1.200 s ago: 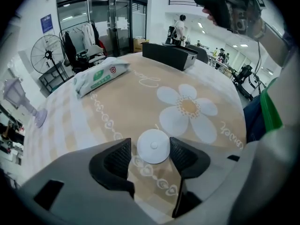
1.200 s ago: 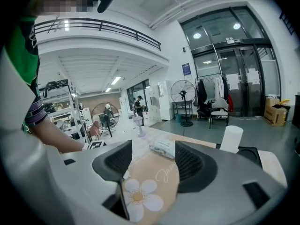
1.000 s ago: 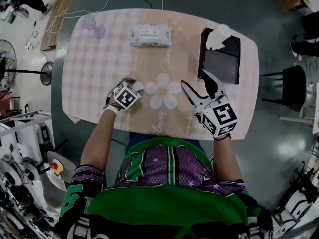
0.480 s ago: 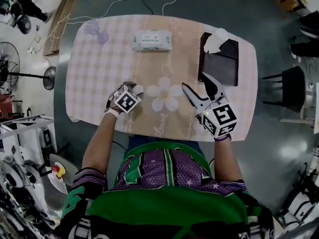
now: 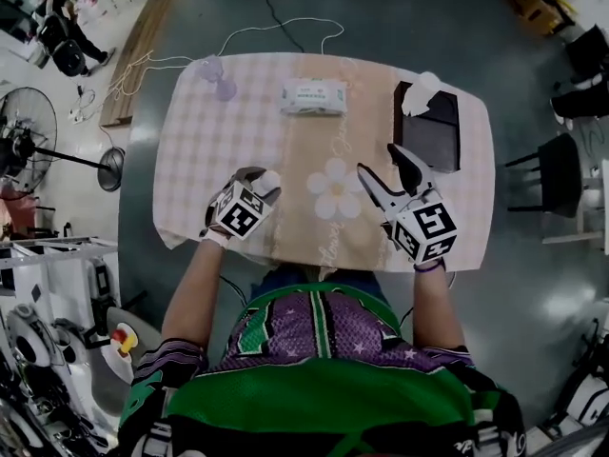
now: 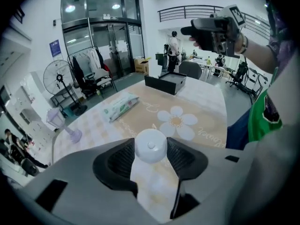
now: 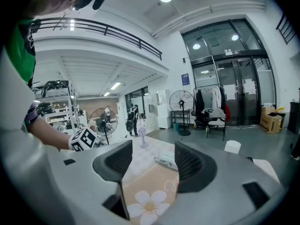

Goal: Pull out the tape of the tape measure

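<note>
White tape measure [image 6: 151, 146] in left tongs [image 5: 261, 182]

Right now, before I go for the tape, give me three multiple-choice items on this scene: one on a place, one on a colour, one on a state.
1. Where does the pack of wipes lie on the table?
A. near the middle of its far edge
B. at its near edge
C. at its right end

2. What colour is the tape measure in the left gripper?
A. black
B. white
C. yellow

3. How do the right gripper's jaws stand?
A. shut on the tape
B. apart, with nothing between them
C. shut together, empty

Answers:
1 A: the head view shows the pack by the far edge.
2 B: the left gripper view shows a white round case between the pads.
3 B: the right gripper view shows only the table through the gap.
</note>
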`<action>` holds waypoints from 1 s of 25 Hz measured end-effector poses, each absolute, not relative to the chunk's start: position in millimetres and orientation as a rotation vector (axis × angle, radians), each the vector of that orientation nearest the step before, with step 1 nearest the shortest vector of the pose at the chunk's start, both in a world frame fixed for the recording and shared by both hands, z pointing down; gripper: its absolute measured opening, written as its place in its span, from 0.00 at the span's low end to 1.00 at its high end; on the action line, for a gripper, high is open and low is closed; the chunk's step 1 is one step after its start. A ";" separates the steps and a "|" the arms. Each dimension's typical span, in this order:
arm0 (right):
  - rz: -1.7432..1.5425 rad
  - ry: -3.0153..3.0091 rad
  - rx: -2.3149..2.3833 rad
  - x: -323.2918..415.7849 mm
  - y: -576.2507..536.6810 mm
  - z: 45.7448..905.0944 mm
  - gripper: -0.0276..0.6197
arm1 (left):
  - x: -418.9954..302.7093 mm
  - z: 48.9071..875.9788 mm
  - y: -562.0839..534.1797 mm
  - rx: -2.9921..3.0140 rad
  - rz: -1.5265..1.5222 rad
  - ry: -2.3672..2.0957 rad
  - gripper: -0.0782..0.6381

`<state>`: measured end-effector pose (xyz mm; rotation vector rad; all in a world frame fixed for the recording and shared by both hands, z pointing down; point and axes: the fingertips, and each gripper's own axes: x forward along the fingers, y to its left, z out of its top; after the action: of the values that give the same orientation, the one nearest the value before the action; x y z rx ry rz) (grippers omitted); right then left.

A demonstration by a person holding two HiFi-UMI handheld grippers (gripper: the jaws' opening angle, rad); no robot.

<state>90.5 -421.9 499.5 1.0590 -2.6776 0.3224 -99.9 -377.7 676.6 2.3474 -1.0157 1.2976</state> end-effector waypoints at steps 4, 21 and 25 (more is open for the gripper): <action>0.288 -2.677 1.121 83.1 -405.4 478.5 0.46 | -111.9 635.1 -355.1 2.425 1.238 -1.070 0.44; 0.067 -2.601 1.381 79.6 -313.5 387.4 0.46 | -160.7 498.4 -277.7 2.679 0.850 -1.169 0.44; 0.058 -2.596 1.403 76.4 -286.6 380.3 0.45 | -161.1 476.4 -259.9 2.741 0.827 -1.167 0.44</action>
<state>76.4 -286.6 380.3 1.4033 -2.5960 0.0578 -161.1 -259.9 476.4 2.7407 -1.1667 0.8267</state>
